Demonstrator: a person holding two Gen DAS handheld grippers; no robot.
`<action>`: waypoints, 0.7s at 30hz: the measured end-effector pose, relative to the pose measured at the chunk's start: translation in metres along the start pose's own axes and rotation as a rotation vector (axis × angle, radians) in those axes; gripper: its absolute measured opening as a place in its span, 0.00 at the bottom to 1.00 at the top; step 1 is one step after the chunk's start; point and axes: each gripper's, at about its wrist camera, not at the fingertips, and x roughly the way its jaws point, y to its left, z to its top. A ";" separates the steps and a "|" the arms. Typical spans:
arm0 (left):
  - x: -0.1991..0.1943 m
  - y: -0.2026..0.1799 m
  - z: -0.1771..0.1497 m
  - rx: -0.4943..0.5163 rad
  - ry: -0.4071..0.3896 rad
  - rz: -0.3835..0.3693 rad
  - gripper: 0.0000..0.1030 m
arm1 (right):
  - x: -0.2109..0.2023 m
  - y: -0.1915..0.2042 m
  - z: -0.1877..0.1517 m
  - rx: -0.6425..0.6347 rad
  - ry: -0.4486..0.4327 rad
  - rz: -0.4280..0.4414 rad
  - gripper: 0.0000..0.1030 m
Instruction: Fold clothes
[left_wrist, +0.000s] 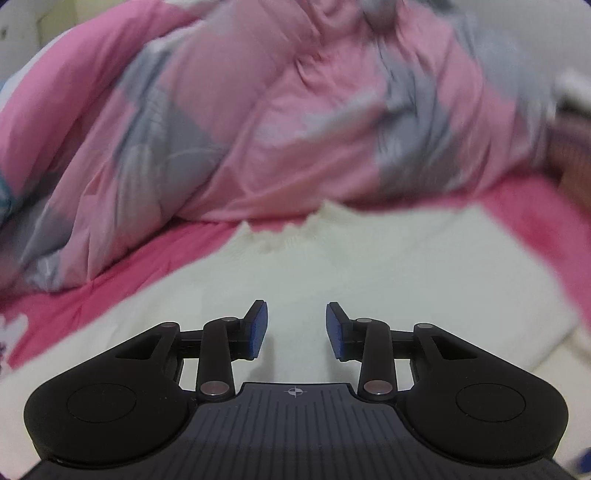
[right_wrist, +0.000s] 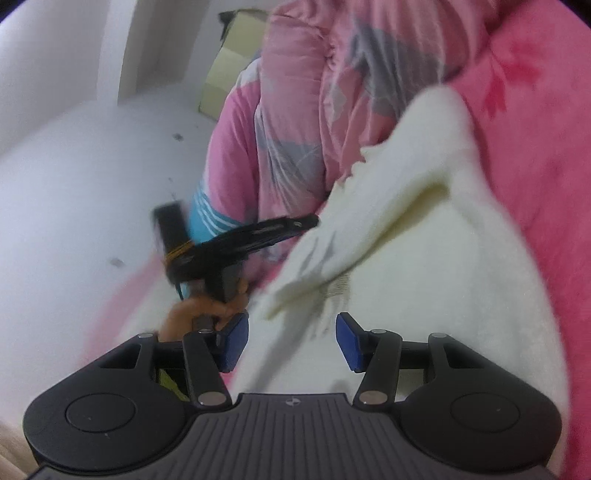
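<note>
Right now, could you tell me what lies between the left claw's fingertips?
Nothing held: only the cream garment shows beneath the open left claw, in the left wrist view.

You are working in a home bedroom: a bed with a bright pink sheet (left_wrist: 535, 206), a rumpled pink-and-grey quilt (left_wrist: 288, 110) heaped along it, a cream garment (left_wrist: 369, 266) spread on top, and a plain white wall (right_wrist: 74, 166) beside it.

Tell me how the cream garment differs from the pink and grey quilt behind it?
The cream garment is plain, pale and fuzzy; the quilt is pink with grey patches. The garment lies spread low on the pink bed cover; the quilt is bunched into a tall, creased heap. The garment sits right in front of the left tongs; the quilt lies beyond it. Both rest on the same bed.
</note>
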 end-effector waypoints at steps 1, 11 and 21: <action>0.009 0.000 -0.007 0.005 0.028 0.028 0.34 | -0.002 0.004 -0.001 -0.025 -0.007 -0.019 0.53; 0.007 0.002 -0.048 0.027 -0.102 0.066 0.35 | -0.044 0.020 0.034 -0.175 -0.169 -0.370 0.29; 0.004 0.024 -0.055 -0.123 -0.144 -0.037 0.36 | 0.067 0.012 0.066 -0.588 0.138 -0.653 0.19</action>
